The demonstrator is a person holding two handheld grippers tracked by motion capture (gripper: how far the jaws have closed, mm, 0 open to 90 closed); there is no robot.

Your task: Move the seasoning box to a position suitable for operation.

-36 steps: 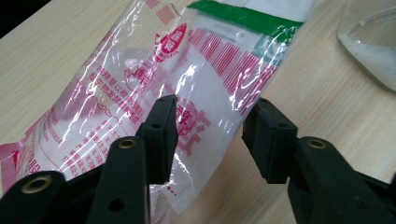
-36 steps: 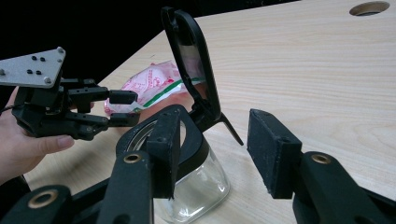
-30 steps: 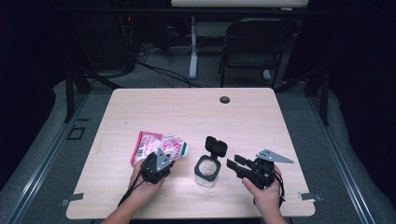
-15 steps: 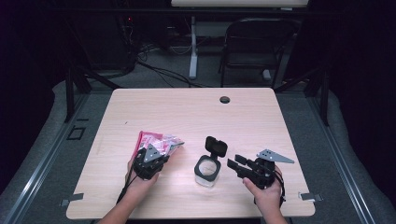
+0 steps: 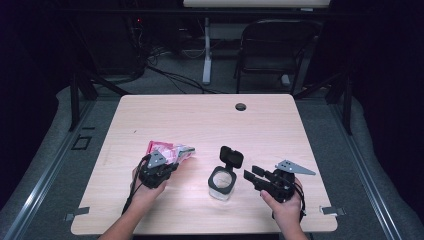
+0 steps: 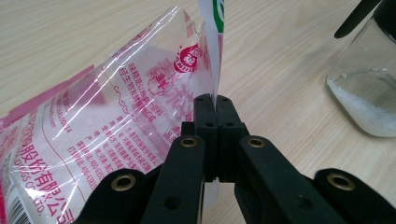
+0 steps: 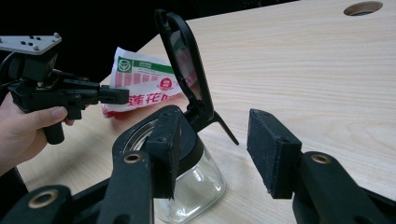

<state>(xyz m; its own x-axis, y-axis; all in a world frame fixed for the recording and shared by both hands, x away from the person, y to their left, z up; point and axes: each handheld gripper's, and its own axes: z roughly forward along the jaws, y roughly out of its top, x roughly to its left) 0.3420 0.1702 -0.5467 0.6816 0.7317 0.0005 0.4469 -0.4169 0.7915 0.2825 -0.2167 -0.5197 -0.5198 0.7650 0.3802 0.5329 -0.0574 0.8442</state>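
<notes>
Pink plastic bag [image 6: 107, 135] edge clamped in the left hand-held gripper [image 6: 212, 105], near the jar [image 6: 369, 88]

The bag [image 6: 116, 121] is showing clear plastic with pink print and a green-and-white logo; the jar [image 5: 221, 183] is looking clear, black lid [image 5: 231, 156], pale wood table [image 5: 200, 120].

The bag [image 6: 93, 130] runs off the left gripper view's left edge.
</notes>
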